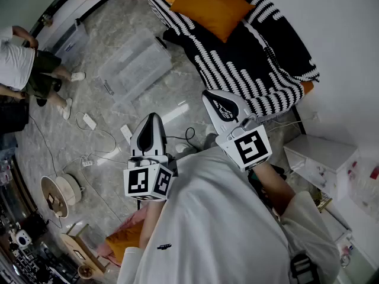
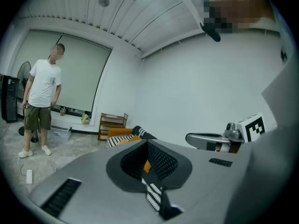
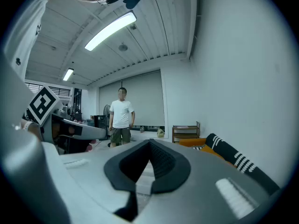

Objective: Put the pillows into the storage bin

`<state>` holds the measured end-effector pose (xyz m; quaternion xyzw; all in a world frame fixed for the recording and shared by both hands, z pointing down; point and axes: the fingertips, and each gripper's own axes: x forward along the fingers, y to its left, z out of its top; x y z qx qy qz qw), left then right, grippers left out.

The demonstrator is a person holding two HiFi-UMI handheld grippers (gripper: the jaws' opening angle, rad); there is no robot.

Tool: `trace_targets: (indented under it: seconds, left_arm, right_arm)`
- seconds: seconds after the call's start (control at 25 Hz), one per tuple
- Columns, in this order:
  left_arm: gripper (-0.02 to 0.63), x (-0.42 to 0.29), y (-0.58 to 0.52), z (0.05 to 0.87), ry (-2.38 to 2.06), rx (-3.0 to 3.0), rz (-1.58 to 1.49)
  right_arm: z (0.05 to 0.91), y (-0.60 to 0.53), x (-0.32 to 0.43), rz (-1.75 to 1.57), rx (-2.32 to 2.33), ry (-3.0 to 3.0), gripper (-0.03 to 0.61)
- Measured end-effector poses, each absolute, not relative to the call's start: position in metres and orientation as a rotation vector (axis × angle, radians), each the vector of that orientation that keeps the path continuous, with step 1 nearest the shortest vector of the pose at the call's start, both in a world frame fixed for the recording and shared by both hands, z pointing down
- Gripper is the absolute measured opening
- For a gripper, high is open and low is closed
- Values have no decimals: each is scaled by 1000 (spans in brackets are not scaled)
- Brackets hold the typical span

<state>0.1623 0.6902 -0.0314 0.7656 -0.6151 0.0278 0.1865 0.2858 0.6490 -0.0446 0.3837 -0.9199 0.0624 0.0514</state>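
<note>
Meeting tip to tip, jaws of the left gripper (image 1: 153, 117) and right gripper (image 1: 206, 94) pinch nothing.

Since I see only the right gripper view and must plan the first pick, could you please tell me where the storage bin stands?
Observer: The clear storage bin stands on the floor beside the striped sofa.
Operator: Is the way there free?
Observer: Not quite: cables and a white power strip lie on the floor near it.
Operator: And the left hand-held gripper?
Observer: Its jaws are shut, with nothing between them.
</note>
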Motion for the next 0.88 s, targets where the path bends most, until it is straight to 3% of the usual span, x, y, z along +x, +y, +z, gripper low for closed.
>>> trace_targets:
  seconds: [0.4,0.88]
  left_arm:
    - [9,241,666,-24,-1706,2183,159]
    - [9,244,639,-22,-1703,2192,179]
  right_arm:
    - [-41,638,364,248,1201,-2942,14]
    - [-28,615,377,183,1220,-2880,12]
